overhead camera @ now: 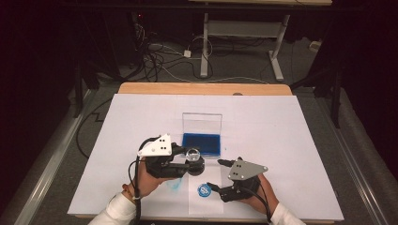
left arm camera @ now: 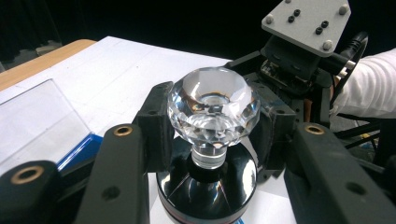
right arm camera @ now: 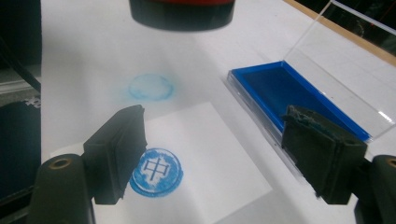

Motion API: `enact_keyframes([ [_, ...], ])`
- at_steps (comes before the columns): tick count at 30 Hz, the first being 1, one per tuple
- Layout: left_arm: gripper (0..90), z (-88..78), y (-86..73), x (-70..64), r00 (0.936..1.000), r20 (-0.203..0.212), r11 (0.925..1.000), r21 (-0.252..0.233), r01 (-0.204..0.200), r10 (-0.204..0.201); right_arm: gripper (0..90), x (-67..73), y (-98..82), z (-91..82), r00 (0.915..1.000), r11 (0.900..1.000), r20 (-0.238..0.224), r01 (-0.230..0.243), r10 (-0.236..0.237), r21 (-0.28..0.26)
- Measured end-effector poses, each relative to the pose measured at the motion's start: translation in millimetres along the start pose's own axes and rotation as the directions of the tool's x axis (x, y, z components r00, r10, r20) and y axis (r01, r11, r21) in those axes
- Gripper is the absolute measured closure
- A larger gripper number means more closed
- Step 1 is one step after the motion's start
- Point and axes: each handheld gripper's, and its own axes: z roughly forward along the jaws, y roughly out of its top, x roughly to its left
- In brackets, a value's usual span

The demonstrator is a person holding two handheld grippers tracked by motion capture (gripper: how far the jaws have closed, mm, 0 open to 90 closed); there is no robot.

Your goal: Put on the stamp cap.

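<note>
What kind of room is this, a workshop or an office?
Most likely a lab or recording studio: a white-covered table under a dark backdrop, loose cables on the floor, and hand-held claws, the left claw holding a crystal-topped stamp near a blue ink pad.

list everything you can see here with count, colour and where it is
stamp: 1, clear faceted knob on a black base, held between the left gripper's fingers, lifted above the table
ink pad: 1, blue, in an open case with a clear upright lid, mid-table
paper slip: 1, white, near edge of the table
stamped mark: 1, blue circle with a character, on the paper slip
smudge: 1, faint blue ring, on the white sheet beside the slip
white sheet: 1, covers the wooden table
desk frame: 1, white, on the floor behind
cables: several, black and white, on the floor behind
left gripper: 1, black, shut on the stamp
right gripper: 1, black, open, above the slip
sleeves: 2, white, bottom edge
</note>
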Motion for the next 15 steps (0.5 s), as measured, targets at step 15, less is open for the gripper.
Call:
enact_keyframes([
  [15, 53.6, -14.2, -1.2, 12.3, 0.9952, -0.097, 0.9968, 0.080, 0.006, 0.002, 22.3, -15.8, -10.7, -41.1, 0.9942, 1.000, 0.106, -0.012, 0.014, -0.019],
])
